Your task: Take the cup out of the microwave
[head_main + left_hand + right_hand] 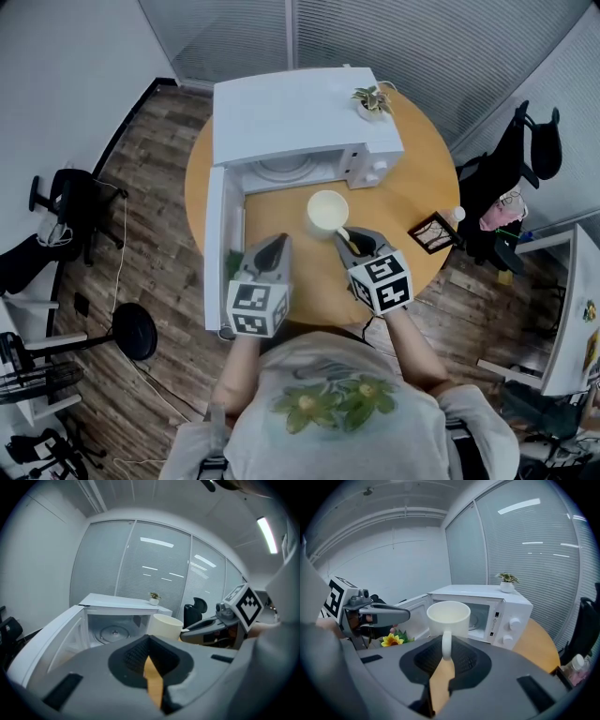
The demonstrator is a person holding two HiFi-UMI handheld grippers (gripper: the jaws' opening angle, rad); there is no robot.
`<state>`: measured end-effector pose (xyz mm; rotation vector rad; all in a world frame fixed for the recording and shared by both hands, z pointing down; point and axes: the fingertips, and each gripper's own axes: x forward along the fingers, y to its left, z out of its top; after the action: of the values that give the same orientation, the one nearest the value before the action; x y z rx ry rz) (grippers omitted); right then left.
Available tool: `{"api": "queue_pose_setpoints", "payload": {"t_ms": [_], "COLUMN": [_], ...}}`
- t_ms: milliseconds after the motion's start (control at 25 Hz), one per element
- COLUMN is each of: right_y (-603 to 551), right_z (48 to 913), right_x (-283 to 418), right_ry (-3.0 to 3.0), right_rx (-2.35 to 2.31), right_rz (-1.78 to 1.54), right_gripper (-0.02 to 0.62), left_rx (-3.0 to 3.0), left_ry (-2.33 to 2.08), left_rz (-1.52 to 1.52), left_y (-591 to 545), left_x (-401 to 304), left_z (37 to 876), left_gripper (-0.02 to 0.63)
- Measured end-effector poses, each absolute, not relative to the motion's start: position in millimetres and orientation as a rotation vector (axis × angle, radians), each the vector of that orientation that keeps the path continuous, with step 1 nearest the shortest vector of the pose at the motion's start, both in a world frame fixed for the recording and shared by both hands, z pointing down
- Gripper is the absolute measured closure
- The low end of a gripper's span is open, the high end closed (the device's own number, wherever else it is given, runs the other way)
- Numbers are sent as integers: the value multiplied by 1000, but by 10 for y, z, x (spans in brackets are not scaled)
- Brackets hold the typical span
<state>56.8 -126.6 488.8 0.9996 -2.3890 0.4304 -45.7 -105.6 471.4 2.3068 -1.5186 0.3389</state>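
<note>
The person's shirt (342,408) with a green print filled the bottom of the head view. Just ahead of it, both grippers reached over the round table (412,183).

The right gripper (445,654) was closed on the handle of the cup (448,617). The handle stood upright between the two pads, and the cup's mouth faced up. The cup was empty and cream-white. It was out of the microwave (300,117), in front of the open cavity and over the table. The gripper hid its base, so I could not tell whether it touched the table.

The left gripper (149,652) was beside the right one, close to the door (217,246). Its jaws met at the tips and nothing was between them.

The door stood fully open, swung out toward the person on the left side. Inside the cavity the glass plate (114,633) lay bare. A small plant (372,99) in a white pot stood on the right end of the microwave's top, above the two knobs (512,630).

On the table's right edge lay a dark frame (433,232), with a bottle (457,215) just beside it. A yellow flower (392,640) showed near the door in the right gripper view. A black chair (516,155) stood beyond the table on the right.
</note>
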Motion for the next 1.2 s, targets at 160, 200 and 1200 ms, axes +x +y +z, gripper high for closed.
{"api": "queue_pose_setpoints", "payload": {"t_ms": [160, 200, 1200], "right_y": [-1201, -1184, -1223], "right_z": [4898, 4901, 5345], "right_x": [623, 628, 999], "right_ry": [-2394, -2394, -2329], "right_rx": [1004, 1001, 1020], "right_rz": [441, 437, 466], "right_gripper": [537, 537, 537], "left_rx": [2320, 2322, 2319], "left_ry": [-1511, -1505, -1483], "left_rz": [350, 354, 422], "left_y": [-1062, -1063, -1157], "left_x": [-438, -432, -315], "left_z": [4732, 4740, 4861], "left_gripper": [603, 603, 603]}}
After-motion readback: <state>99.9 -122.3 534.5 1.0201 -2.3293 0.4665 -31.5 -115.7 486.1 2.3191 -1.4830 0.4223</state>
